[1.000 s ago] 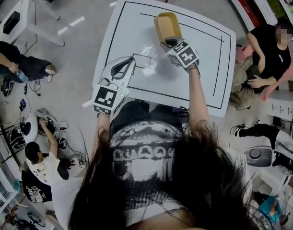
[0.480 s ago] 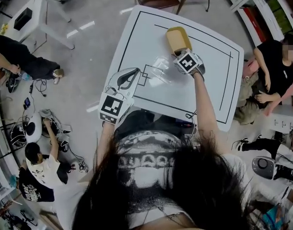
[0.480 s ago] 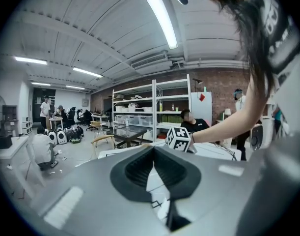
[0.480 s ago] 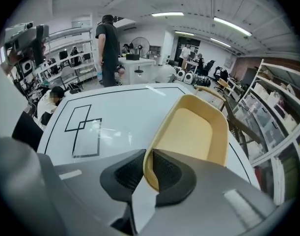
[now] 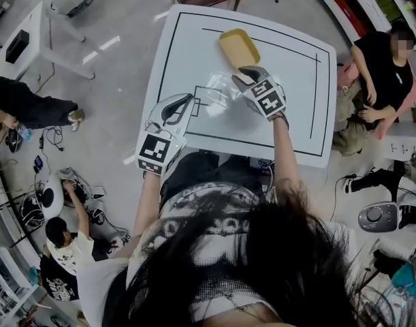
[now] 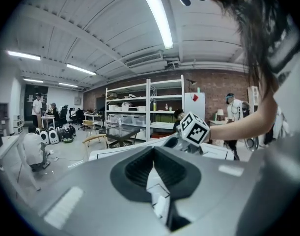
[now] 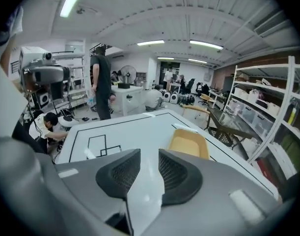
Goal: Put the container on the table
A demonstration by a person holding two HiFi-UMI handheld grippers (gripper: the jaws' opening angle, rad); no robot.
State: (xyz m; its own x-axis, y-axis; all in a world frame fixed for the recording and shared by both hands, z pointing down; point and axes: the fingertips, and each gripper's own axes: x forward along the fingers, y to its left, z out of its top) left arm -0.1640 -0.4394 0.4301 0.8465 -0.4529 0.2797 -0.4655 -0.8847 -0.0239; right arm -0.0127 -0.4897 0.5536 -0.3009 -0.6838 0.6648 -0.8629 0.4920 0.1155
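Step in hand: release and back-off after setting down the yellow rectangular open-top plastic container [image 5: 238, 48]. Upright, open side up, resting flat on the far half of the white table with a black outline [image 5: 296, 114], inside the outline. Judged as placed, task nearly done.

Right gripper [image 5: 247, 73]: jaws just been opening, now spread wide, nothing between the pads. Container just ahead of the tips, apart from them.

Left gripper [image 5: 179, 106]: pads pressed together at the tips, pinching nothing, idle over the near left part of the table, well apart from the container.

To do it well:
- Keep the right jaws spread while pulling back.
- Draw straight back along the pointing line and slightly up, with no sideways sweep, so no pad catches the near wall and drags or tips the container.
- Mind the crumpled clear plastic film [image 5: 218, 90] lying just beside the right gripper and avoid snagging it on the way out.
- Hold the left gripper where it is, out of the path.
- Before leaving, check for the whole base down and no rocking.
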